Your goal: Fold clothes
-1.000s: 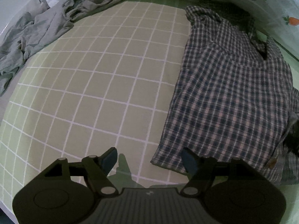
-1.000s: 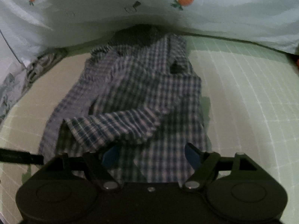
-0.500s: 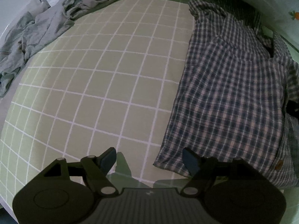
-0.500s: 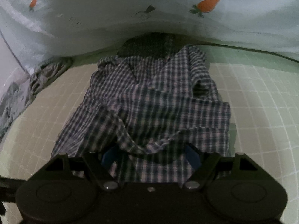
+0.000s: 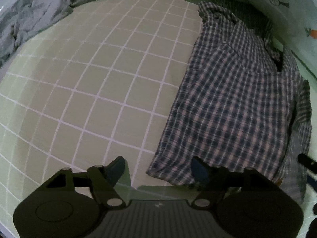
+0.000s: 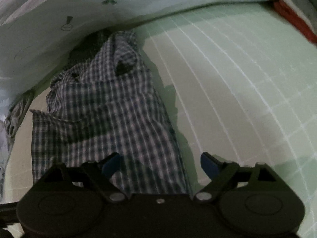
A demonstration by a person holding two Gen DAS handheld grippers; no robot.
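A blue and white plaid shirt [image 5: 233, 103] lies lengthwise on the green grid bedsheet [image 5: 103, 83], collar at the far end, its sides folded in. My left gripper [image 5: 158, 168] is open and empty, low over the shirt's near left hem corner. In the right wrist view the same shirt [image 6: 111, 123] fills the left half. My right gripper [image 6: 160, 164] is open and empty over the shirt's near right edge, one finger over cloth, the other over sheet.
A pile of grey clothes [image 5: 35, 13] lies at the far left of the bed. A pale carrot-print fabric [image 6: 118, 6] runs along the far side behind the shirt. A red item [image 6: 297, 21] shows at the far right edge.
The right gripper has swung to the right, so the shirt now sits left in its view and the lifted sleeve fold lies flat. The left gripper edged closer to the hem corner.
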